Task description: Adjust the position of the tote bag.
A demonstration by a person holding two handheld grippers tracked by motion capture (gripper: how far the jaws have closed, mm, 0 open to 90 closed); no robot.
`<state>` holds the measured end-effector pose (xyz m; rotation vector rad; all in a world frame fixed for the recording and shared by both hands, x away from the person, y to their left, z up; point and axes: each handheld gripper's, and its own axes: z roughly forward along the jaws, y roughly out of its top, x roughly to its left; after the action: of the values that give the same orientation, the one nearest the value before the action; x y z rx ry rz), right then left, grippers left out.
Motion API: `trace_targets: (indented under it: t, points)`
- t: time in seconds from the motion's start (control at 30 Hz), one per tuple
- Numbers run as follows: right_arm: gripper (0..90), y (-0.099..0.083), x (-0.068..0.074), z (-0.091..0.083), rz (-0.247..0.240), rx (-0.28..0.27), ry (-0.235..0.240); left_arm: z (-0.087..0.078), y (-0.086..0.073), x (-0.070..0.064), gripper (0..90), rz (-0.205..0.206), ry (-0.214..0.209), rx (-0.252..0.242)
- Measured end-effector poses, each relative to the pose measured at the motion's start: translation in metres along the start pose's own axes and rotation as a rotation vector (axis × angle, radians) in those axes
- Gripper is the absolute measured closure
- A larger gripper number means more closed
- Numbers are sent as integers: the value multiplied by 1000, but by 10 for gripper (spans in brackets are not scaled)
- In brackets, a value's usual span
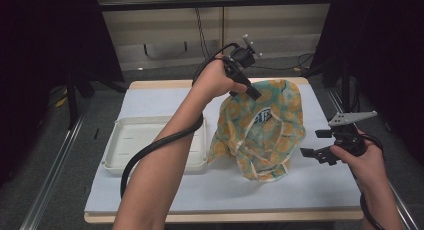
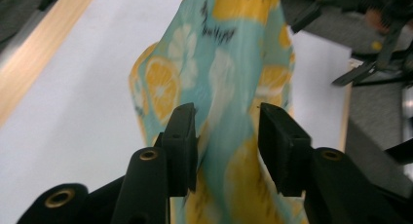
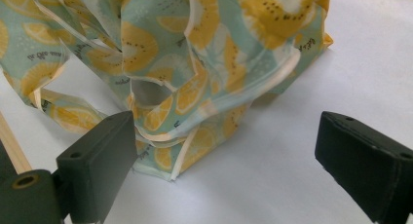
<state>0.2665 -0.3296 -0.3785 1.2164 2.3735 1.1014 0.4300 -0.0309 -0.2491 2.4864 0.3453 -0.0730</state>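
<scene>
A teal cloth bag with yellow lemon print [image 1: 265, 135] stands bunched on the white-covered table, right of centre, its top lifted. My left gripper [image 1: 254, 94] is raised over the bag's top edge and shut on the fabric. In the left gripper view the cloth [image 2: 195, 48] runs between the jaws of the left gripper [image 2: 226, 121]. My right gripper [image 1: 312, 143] hovers open just right of the bag's lower end. In the right gripper view the bag's white-trimmed folds [image 3: 195, 48] lie ahead of the wide-open right gripper [image 3: 224, 136].
An empty white tray [image 1: 120, 121] sits on the table's left half, touching the bag's lower left corner. The white table cover [image 1: 310, 190] is bare in front and to the right. Dark stands and floor surround the table.
</scene>
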Motion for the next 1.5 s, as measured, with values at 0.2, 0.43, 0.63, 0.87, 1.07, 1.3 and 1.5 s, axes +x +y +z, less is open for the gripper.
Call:
trace_targets:
  t: [0.2, 0.43, 0.63, 0.87, 1.07, 1.3, 1.5]
  points:
    - [80, 1, 2, 1, -2, 4, -1, -5, -21, 5, 594, -65, -16, -12]
    - [81, 2, 2, 3, -2, 8, 3, -1, -19, 6, 689, -85, -29, -78]
    - [80, 1, 1, 2, 2, 6, -2, 10, -11, 6, 703, -73, -20, -104]
    - [81, 0, 1, 5, 5, 17, 9, 14, -8, 9, 899, -41, -30, -88]
    - [81, 0, 1, 2, 3, 5, 5, 13, -5, 9, 900, 33, -57, -71]
    - [81, -1, 0, 1, 15, 6, 3, 16, 8, 5, 900, 159, -95, -57]
    - [80, -2, -3, -4, 10, -8, -6, 18, 9, 9, 900, 143, -109, -59]
